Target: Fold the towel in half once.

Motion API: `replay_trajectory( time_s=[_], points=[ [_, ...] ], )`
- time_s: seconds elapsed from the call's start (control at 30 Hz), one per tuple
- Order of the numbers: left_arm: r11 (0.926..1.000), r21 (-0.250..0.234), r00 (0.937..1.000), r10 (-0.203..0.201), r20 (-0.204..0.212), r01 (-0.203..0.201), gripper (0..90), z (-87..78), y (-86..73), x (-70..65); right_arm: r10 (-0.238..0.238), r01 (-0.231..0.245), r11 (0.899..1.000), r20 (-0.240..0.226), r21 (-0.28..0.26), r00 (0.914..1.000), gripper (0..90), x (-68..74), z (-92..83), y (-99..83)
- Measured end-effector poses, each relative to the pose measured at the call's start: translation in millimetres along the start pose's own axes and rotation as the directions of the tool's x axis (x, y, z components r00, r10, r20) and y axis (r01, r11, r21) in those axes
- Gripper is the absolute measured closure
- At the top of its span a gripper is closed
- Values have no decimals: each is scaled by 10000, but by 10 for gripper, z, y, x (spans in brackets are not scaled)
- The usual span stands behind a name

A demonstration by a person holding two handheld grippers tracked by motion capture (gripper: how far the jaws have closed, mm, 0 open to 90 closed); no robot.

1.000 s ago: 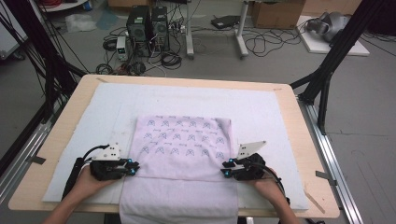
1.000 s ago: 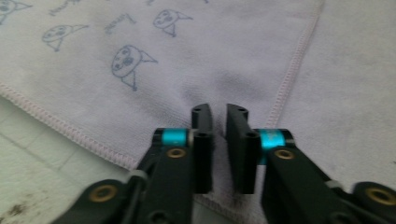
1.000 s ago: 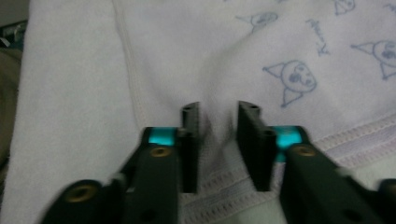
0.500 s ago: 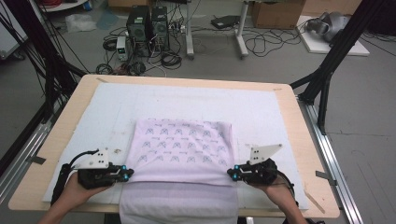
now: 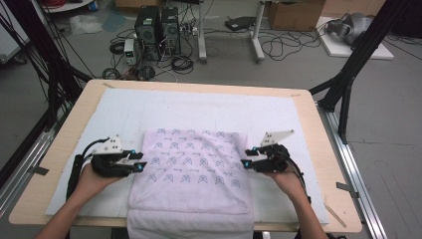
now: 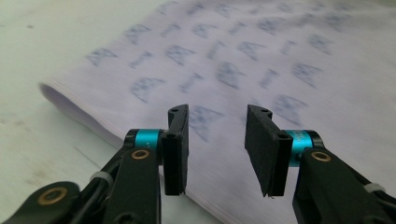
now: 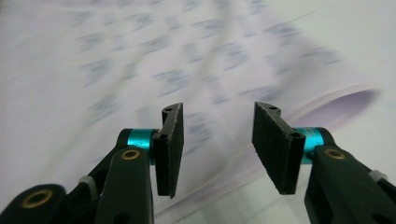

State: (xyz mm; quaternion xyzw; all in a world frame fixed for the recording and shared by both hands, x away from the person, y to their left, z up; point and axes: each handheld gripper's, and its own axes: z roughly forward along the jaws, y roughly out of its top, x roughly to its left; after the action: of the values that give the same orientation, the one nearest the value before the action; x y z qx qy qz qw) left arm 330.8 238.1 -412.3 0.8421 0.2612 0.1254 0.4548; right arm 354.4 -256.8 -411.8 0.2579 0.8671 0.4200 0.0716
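Letting go, I have just been opening both jaws: left gripper [image 5: 141, 166] and right gripper [image 5: 245, 162] hang spread, nothing between them, beside the folded pale purple printed towel [image 5: 195, 169] lying flat on the table [image 5: 318, 149].

The desk [image 5: 59, 149] is seen from above, facing forward and down; each claw view is taken close and low — the patterned towel [image 5: 191, 169] is shared by all.
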Motion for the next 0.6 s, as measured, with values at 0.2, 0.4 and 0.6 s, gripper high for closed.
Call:
replay_trajectory(
  time_s=[0.2, 0.4, 0.6],
  points=[
    [9927, -31, 9880, -1203, -965, 1205, 588, 266, 141, 502, 368, -396, 9986, 778, 339, 9963, 450, -448, 214, 252],
    [9793, 319, 9753, -1957, -1023, 1999, 453, 502, 133, 770, 968, -1003, 9940, 756, 442, 9924, 390, -750, 380, 192],
    [9820, 700, 9760, -1643, -1427, 1756, 566, 711, 77, 736, 1094, -1113, 9915, 313, 678, 9935, 706, -823, 489, 106]
  ],
)
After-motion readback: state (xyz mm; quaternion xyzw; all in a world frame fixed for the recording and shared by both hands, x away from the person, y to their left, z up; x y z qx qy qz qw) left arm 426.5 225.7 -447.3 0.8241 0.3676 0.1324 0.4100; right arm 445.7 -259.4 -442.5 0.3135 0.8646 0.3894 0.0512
